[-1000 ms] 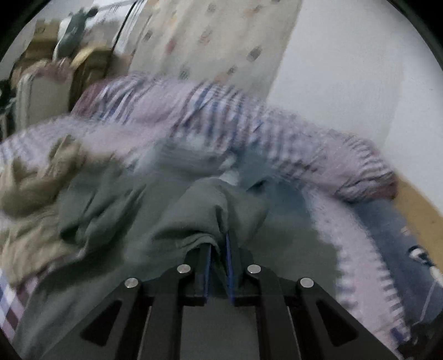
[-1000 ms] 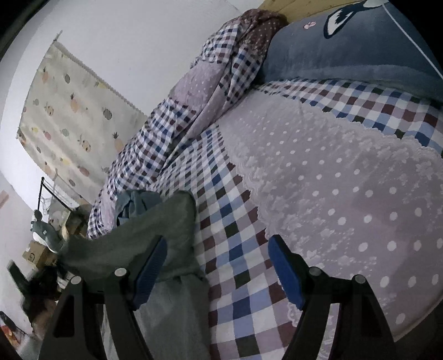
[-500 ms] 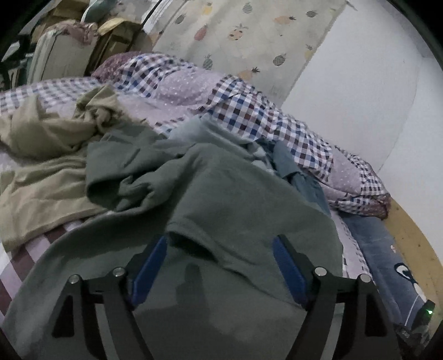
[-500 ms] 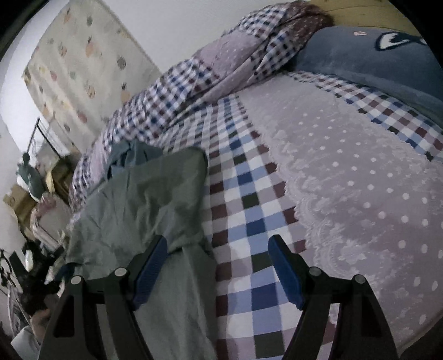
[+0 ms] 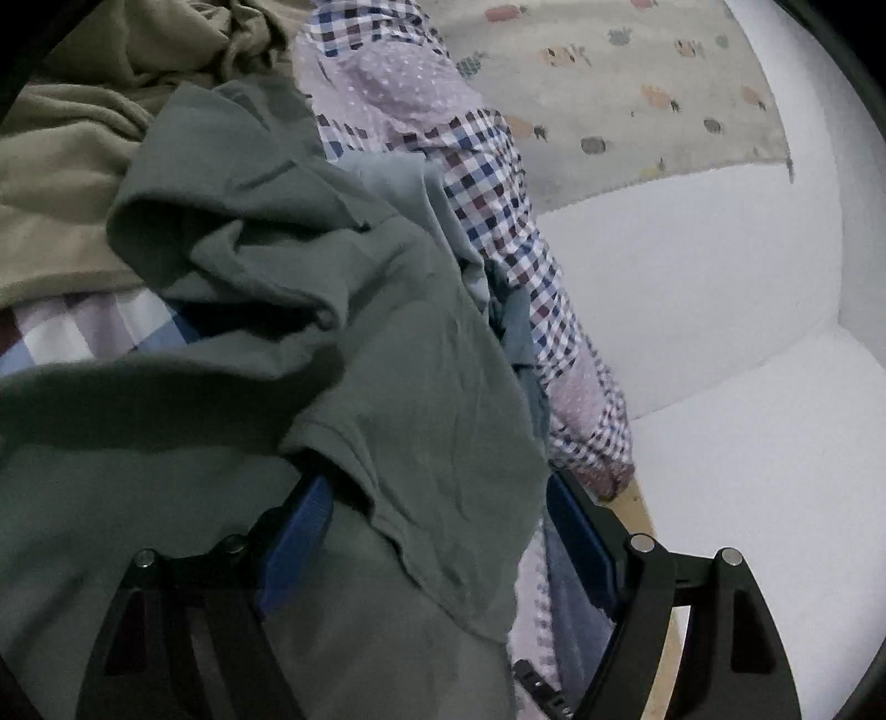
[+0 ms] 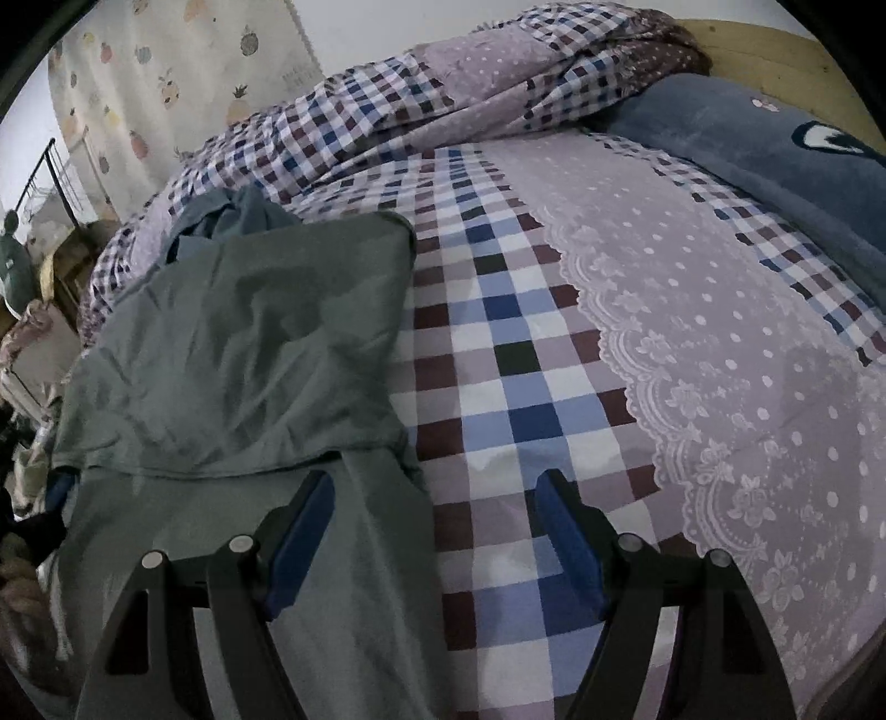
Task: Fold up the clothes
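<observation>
We see a checked bedsheet (image 6: 498,387) with a lilac dotted lace panel (image 6: 720,343), a bunched checked quilt (image 6: 387,111) along the wall, a blue pillow (image 6: 775,149) (by the wooden headboard (image 6: 775,50)), a fruit-print hanging (image 5: 637,83).

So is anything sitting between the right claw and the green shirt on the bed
Nothing visible does. The right claw is open directly over the green shirt, whose edge lies between its fingers, on the checked bedsheet.
</observation>
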`<state>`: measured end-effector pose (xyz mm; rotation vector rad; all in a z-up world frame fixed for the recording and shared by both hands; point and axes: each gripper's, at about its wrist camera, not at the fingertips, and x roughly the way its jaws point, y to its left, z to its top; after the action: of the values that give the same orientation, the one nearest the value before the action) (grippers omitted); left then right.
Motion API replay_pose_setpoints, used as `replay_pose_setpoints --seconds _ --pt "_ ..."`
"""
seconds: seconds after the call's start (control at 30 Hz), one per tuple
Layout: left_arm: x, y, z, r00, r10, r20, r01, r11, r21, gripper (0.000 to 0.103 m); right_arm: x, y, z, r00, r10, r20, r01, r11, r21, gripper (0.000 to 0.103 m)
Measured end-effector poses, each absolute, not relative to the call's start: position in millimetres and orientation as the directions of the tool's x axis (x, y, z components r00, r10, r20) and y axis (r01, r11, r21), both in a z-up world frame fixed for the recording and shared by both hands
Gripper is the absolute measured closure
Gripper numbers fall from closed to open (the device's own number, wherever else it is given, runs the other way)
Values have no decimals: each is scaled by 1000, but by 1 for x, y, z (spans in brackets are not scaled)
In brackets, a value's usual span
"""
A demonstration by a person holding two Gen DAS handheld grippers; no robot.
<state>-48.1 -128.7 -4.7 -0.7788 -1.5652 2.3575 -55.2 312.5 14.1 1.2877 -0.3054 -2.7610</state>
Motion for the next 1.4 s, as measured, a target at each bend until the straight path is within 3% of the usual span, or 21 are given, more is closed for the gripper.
replay_pose_setpoints --seconds 0.1,0.13,0.27,0.3,0.37,0.47,0.8,0.93,1.23,1.4 --pt "-52 -128 -6 -841 446 -305 108 -415 -903 20 -58 307 10 -634 -180 -752 15 -975 221 24" --pt "-54 -129 -7 -841 443 -310 113 -418 -901 25 -59 305 8 -628 -190 -754 24 -974 225 24" --pt "-62 -134 -9 -834 427 -349 147 -438 -887 67 -64 302 -2 -600 -177 -780 28 -979 201 25" --pt "-64 -135 -10 -832 423 -359 156 -443 -883 68 -66 301 -5 -594 -167 -787 25 -982 190 28" --pt "-63 -137 -14 -827 416 -378 180 -441 -879 89 -68 298 -7 -586 -158 -795 35 -985 171 31" --pt "-59 -139 -12 -830 391 -399 194 -468 -862 99 -72 289 -9 -587 -160 -793 74 -987 144 31" --pt "-51 -142 17 -878 290 -381 163 -568 -807 103 -98 275 -18 -600 -44 -799 38 -999 27 32" --pt "-48 -144 18 -879 267 -395 175 -590 -788 103 -103 280 -16 -607 -16 -794 11 -1000 12 39" --pt "-51 -134 15 -835 235 -498 214 -694 -687 102 -101 274 -3 -612 154 -776 -35 -985 -168 42" --pt "-48 -132 24 -831 219 -512 201 -740 -642 93 -106 284 -13 -566 109 -817 -28 -993 -113 41"
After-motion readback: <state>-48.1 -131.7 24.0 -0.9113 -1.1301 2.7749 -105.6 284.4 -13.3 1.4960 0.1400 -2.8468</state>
